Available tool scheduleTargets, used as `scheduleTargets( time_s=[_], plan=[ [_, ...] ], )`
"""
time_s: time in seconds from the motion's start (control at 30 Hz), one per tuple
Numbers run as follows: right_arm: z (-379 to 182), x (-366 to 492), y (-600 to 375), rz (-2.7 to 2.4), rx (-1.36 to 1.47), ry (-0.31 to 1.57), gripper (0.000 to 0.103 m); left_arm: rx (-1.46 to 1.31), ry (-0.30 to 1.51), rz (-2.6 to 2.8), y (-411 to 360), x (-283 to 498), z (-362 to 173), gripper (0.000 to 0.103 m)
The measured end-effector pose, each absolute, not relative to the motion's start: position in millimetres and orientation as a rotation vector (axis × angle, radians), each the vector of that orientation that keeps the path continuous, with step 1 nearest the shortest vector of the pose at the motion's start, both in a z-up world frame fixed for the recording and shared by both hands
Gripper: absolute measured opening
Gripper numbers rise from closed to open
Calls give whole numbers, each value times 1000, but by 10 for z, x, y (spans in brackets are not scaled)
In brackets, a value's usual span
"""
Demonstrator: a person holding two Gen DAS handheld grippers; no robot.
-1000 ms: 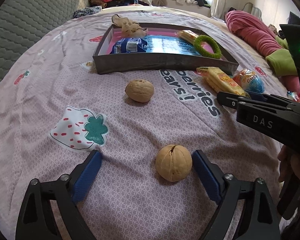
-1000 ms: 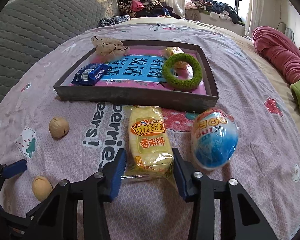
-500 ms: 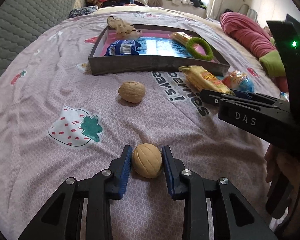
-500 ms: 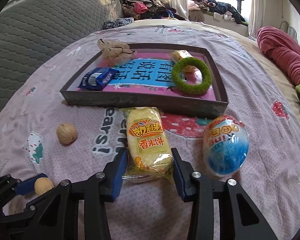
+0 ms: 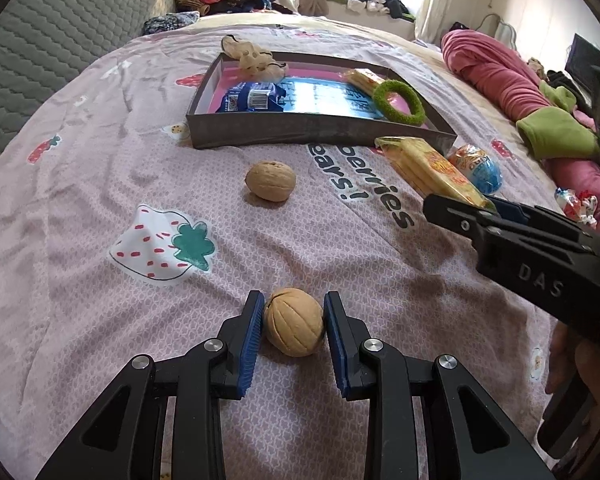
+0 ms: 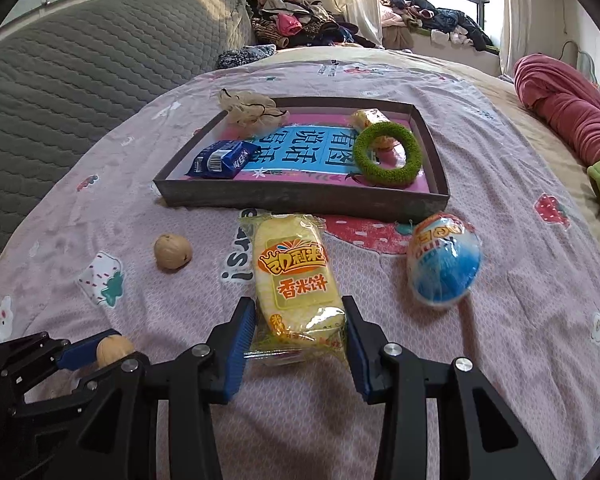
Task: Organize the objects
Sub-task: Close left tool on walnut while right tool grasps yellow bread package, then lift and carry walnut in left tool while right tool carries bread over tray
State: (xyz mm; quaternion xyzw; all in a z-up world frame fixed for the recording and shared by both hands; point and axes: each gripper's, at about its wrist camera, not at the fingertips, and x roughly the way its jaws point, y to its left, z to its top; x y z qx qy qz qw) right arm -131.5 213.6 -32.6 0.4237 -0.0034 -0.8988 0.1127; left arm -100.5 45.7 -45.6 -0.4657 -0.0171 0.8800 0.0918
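My left gripper (image 5: 294, 312) is shut on a pale ribbed walnut (image 5: 294, 322) low over the pink bedsheet; the same walnut (image 6: 114, 350) shows at the lower left of the right wrist view. A second walnut (image 5: 271, 181) lies further on, short of the dark tray (image 5: 320, 132). My right gripper (image 6: 300, 314) is shut on the near end of a yellow rice-cracker packet (image 6: 296, 276), which points toward the tray (image 6: 300, 196). From the left wrist view that packet (image 5: 428, 170) looks slightly tilted up off the sheet.
A blue egg-shaped wrapped toy (image 6: 444, 266) lies right of the packet. The tray holds a blue snack pack (image 6: 222, 159), a green ring (image 6: 388, 156), a beige scrunchie (image 6: 252, 110) and a small yellow packet (image 6: 370, 118). A grey cushion (image 6: 60, 100) bounds the left, a pink blanket (image 6: 560, 112) the right.
My left gripper's wide-open jaws have closed onto the near walnut. My right gripper has shifted a little with the yellow packet still held.
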Motion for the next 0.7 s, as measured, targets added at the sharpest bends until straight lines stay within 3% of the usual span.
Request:
scheduleTargets(
  time_s=[0.7],
  plan=[
    [-112,-1146,1897,-2652,1151,-46,43,-1318,-56,2701,277,-1189,-114,32]
  ],
)
